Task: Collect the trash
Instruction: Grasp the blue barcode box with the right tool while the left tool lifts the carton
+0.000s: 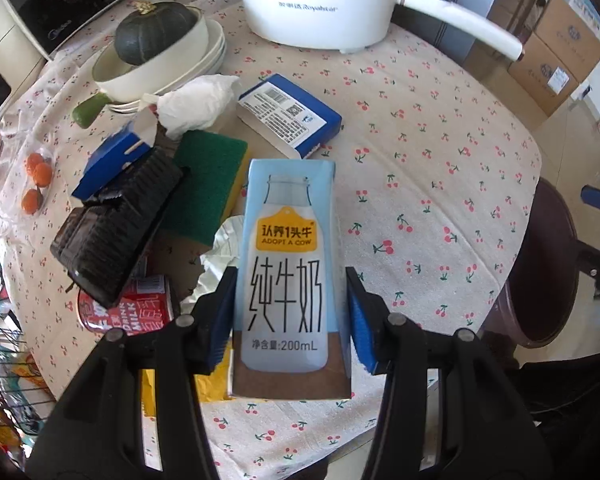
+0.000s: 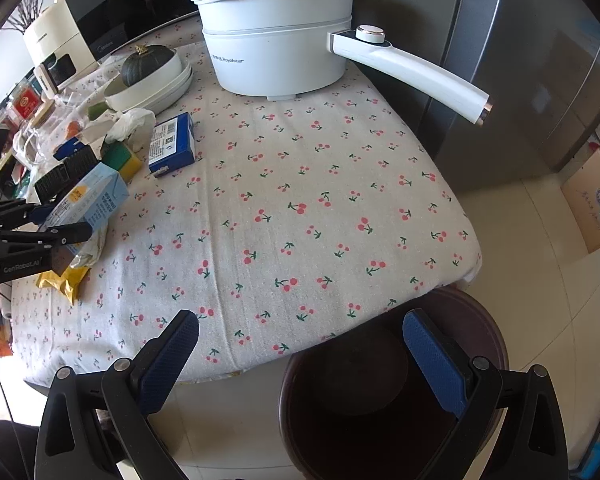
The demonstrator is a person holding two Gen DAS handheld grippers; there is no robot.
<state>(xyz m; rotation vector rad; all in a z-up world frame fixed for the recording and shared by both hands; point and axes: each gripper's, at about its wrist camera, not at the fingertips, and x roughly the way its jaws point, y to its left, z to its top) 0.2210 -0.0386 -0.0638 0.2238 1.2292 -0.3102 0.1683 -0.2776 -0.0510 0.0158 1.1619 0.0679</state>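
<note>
My left gripper [image 1: 290, 316] is shut on a light-blue 200 mL milk carton [image 1: 286, 276] and holds it above the cherry-print tablecloth; the right wrist view shows the carton [image 2: 94, 196] in that gripper [image 2: 66, 232] at the table's left. My right gripper [image 2: 300, 356] is open and empty, hovering over the table's front edge and a dark brown bin [image 2: 380, 392]. Other trash lies left of the carton: a black plastic tray [image 1: 116, 220], a red milk can [image 1: 140, 312], crumpled tissue [image 1: 196, 104], a blue box [image 1: 288, 114] and a yellow wrapper [image 2: 64, 280].
A white electric pot [image 2: 276, 40] with a long handle stands at the back. Stacked bowls hold a dark green squash [image 1: 152, 32]. A green-yellow sponge [image 1: 208, 184] lies by the tray. Cardboard boxes [image 1: 556, 48] sit on the floor at right. The bin [image 1: 548, 264] stands beside the table.
</note>
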